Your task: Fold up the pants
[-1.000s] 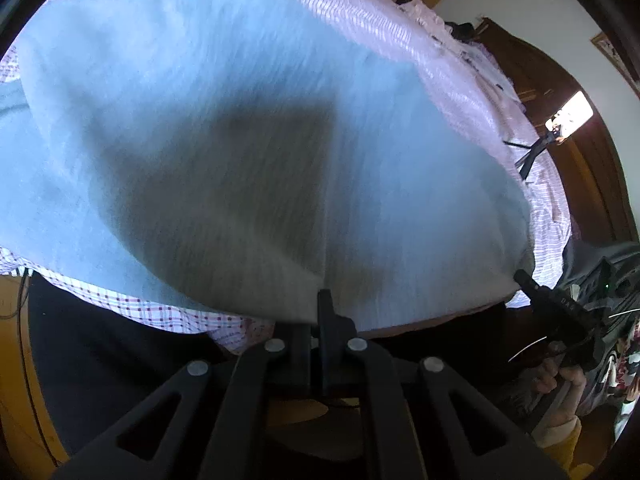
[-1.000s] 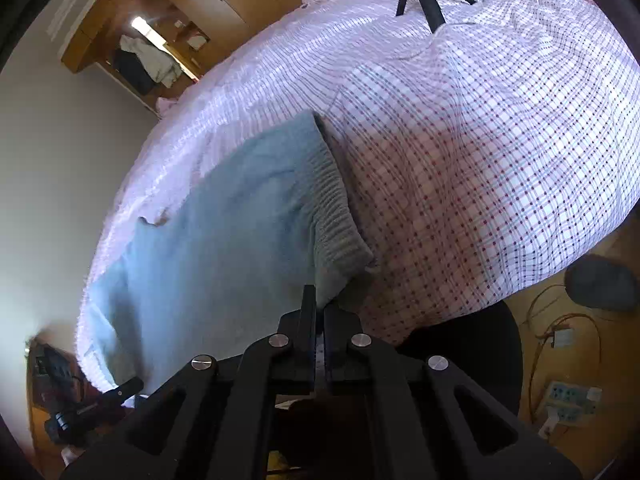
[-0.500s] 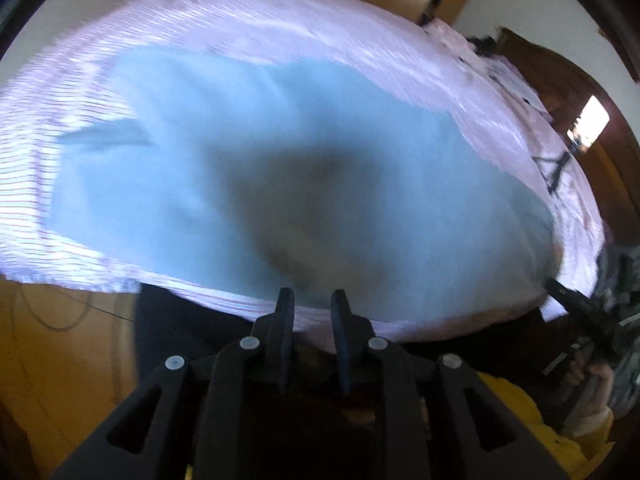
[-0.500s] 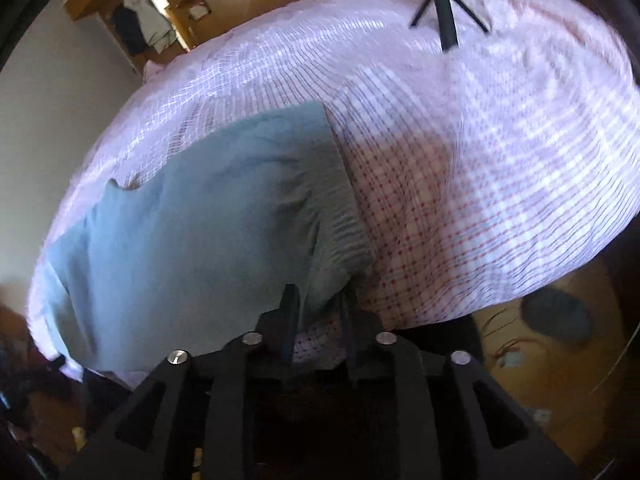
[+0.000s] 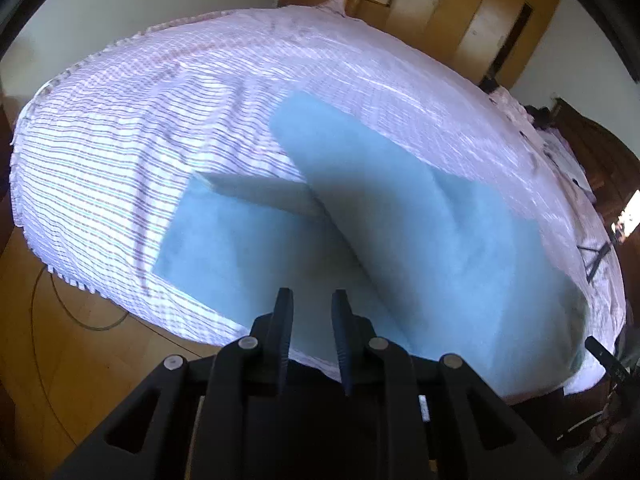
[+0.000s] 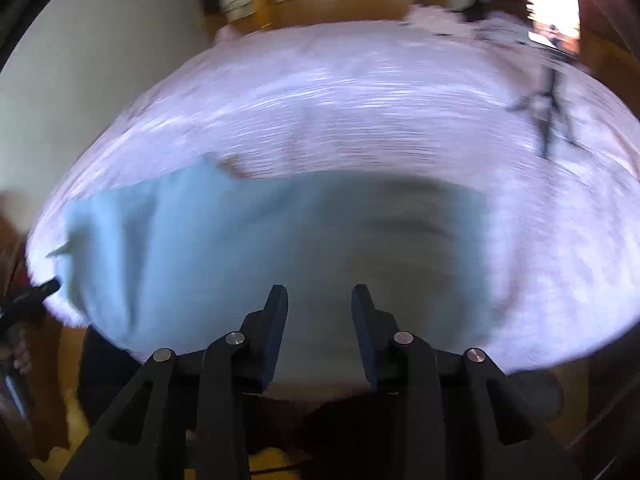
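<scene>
Light blue pants [image 5: 400, 232] lie spread on a bed with a pink checked sheet [image 5: 168, 112], one leg laid over the other near the front edge. My left gripper [image 5: 308, 300] hovers above the near edge of the pants, open, nothing between its fingers. In the blurred right wrist view the pants [image 6: 248, 248] fill the lower middle. My right gripper [image 6: 318, 294] hangs over them with its jaws opening and a clear gap between the fingers. The left gripper's tip [image 6: 50, 288] shows at the left edge of that view.
A wooden floor [image 5: 80, 360] with a thin cable lies below the bed's left side. Wooden wardrobes [image 5: 460, 12] stand behind the bed. A black tripod [image 6: 550, 108] stands on the bed's far right. A dark garment drapes my front.
Both grippers let go of the pants' near edge, opened, and lifted back. The pants now lie flat on the bed. Both views swung to show more of the bed.
</scene>
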Demonstrator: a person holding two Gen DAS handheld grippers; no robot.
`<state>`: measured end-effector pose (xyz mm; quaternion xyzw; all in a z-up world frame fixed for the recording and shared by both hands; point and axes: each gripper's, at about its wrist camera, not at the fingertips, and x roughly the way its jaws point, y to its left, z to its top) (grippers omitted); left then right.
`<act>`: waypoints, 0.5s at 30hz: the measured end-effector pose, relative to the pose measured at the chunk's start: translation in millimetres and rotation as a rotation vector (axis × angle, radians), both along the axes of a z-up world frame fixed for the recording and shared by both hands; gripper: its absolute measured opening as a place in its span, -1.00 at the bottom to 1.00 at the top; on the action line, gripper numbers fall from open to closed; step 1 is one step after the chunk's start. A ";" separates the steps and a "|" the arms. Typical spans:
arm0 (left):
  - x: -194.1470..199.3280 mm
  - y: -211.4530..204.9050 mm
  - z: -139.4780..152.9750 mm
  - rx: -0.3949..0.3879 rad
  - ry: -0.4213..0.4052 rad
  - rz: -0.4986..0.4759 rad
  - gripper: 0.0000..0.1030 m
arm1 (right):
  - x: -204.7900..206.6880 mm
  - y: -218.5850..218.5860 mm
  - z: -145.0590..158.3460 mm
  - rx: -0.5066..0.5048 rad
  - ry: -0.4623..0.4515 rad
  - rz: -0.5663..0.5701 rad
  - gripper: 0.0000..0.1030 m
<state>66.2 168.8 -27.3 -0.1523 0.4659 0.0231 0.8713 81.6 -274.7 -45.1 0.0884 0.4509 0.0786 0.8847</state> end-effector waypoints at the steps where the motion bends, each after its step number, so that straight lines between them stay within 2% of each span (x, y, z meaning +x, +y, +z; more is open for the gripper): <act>1: 2.4 2.3 0.6 -0.002 -0.002 0.006 -0.61 | 7.7 16.1 1.7 0.014 0.008 0.042 -0.48; 7: 5.8 26.8 0.6 0.006 -0.002 0.029 -0.61 | 43.2 127.7 16.1 0.065 0.007 0.310 -0.34; 15: 1.1 54.9 -9.2 0.021 0.025 0.041 -0.61 | 60.6 257.6 13.1 0.009 0.009 0.543 -0.30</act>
